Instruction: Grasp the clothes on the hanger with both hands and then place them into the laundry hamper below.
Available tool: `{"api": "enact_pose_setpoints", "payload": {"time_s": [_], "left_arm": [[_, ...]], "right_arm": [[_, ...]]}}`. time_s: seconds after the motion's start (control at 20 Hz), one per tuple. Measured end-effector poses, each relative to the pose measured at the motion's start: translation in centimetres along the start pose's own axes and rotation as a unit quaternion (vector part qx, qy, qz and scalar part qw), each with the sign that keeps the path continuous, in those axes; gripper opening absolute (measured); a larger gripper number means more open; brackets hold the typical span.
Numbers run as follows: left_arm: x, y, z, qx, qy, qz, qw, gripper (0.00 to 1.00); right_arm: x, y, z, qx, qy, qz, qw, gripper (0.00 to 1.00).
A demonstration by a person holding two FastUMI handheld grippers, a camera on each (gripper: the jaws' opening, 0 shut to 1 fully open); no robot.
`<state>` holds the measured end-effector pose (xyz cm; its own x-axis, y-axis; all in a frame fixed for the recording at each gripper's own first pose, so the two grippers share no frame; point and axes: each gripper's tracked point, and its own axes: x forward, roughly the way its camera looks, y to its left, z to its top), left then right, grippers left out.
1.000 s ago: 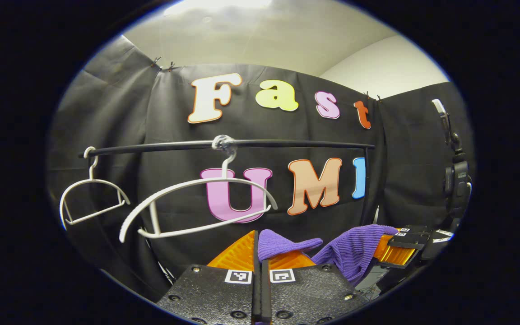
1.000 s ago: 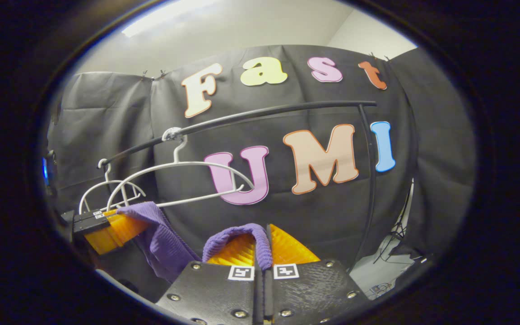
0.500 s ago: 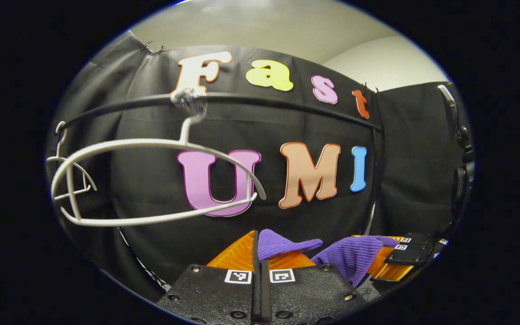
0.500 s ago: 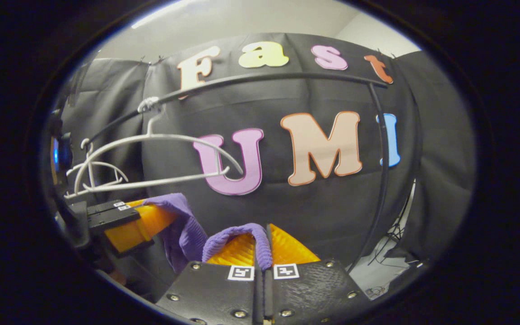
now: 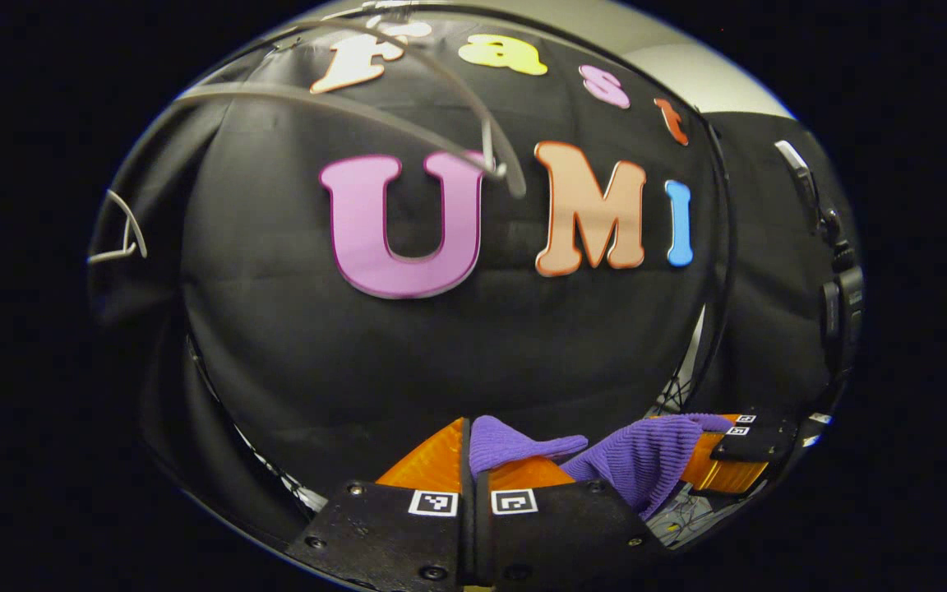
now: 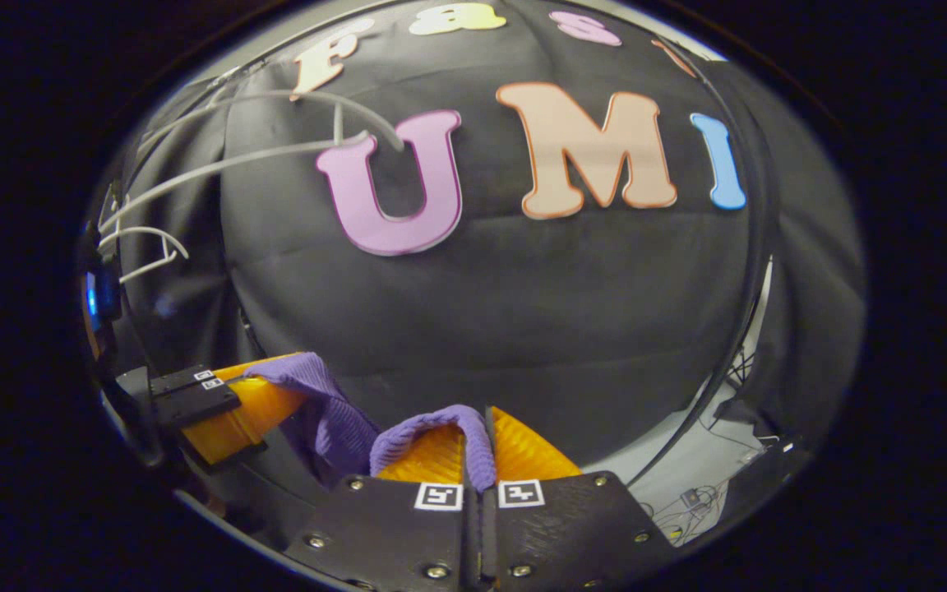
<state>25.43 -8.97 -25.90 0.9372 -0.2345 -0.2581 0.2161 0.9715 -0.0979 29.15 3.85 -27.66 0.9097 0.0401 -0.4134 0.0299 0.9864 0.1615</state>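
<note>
A purple knitted garment (image 5: 638, 460) hangs slack between my two grippers, off the hanger. My left gripper (image 5: 470, 448) is shut on one end of it, a purple fold sticking out above its fingers. In that view the right gripper (image 5: 728, 448) shows low at the right, holding the other end. In the right gripper view my right gripper (image 6: 483, 444) is shut on a purple fold (image 6: 441, 427), and the left gripper (image 6: 227, 403) shows at the lower left with cloth (image 6: 325, 411) draping from it. The bare white hanger (image 5: 408, 107) hangs high above.
A black clothes rail with an upright post (image 6: 757, 271) runs along the black cloth wall. A second white hanger (image 5: 124, 238) hangs far left. A dark device (image 5: 839, 288) is clamped at the right. Pale floor with cables (image 6: 704, 493) shows below right.
Both grippers have moved down with the purple garment; the rail and white hangers have risen toward the top of both views. The grips have not changed.
</note>
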Motion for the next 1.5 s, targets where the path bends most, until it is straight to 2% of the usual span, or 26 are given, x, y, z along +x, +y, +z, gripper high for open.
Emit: {"api": "enact_pose_setpoints", "payload": {"time_s": [0.3, 0.4, 0.5, 0.65, 0.8, 1.0, 1.05, 1.1, 1.15, 1.3, 1.35, 1.5], "left_arm": [[4.6, -1.0, -10.0, 0.001, 0.08, 0.015, 0.997, 0.01], [3.7, -1.8, -13.6, -0.001, 0.121, 0.016, 0.993, 0.01], [6.2, -1.4, -18.4, 0.005, 0.146, 0.023, 0.989, 0.01], [6.4, -0.9, -23.8, 0.009, 0.199, 0.027, 0.98, 0.02], [6.3, -1.0, -28.0, 0.014, 0.232, 0.023, 0.972, 0.02], [5.7, -1.6, -29.5, -0.008, 0.257, 0.014, 0.966, 0.04], [5.8, -2.0, -29.2, -0.019, 0.254, 0.002, 0.967, 0.04], [5.8, -2.4, -28.7, -0.026, 0.244, -0.006, 0.969, 0.06], [5.8, -2.4, -27.9, -0.025, 0.242, -0.005, 0.97, 0.29], [4.5, -1.0, -27.0, -0.023, 0.239, 0.015, 0.971, 0.96], [3.7, -0.8, -26.6, -0.024, 0.241, 0.018, 0.97, 0.99], [1.1, -0.4, -23.9, -0.019, 0.235, 0.028, 0.971, 0.96]], "right_arm": [[4.9, -3.5, -10.1, 0.008, 0.078, -0.025, 0.997, 0.02], [6.2, -4.8, -13.8, -0.005, 0.105, -0.031, 0.994, 0.02], [7.4, -5.8, -17.3, -0.006, 0.132, -0.041, 0.99, 0.02], [9.2, -6.8, -22.8, -0.011, 0.179, -0.043, 0.983, 0.02], [10.2, -6.9, -25.8, -0.015, 0.204, -0.057, 0.977, 0.02], [9.6, -7.2, -27.6, -0.003, 0.235, -0.067, 0.97, 0.04], [9.3, -7.5, -27.4, -0.004, 0.232, -0.073, 0.97, 0.06], [9.1, -7.8, -26.5, -0.003, 0.222, -0.077, 0.972, 0.13], [8.7, -7.8, -25.9, -0.001, 0.216, -0.077, 0.973, 0.25], [7.4, -7.6, -23.9, -0.003, 0.201, -0.08, 0.976, 0.97], [6.3, -7.5, -22.8, -0.003, 0.193, -0.081, 0.978, 0.97], [2.5, -6.8, -18.9, -0.004, 0.168, -0.084, 0.982, 0.98]]}}
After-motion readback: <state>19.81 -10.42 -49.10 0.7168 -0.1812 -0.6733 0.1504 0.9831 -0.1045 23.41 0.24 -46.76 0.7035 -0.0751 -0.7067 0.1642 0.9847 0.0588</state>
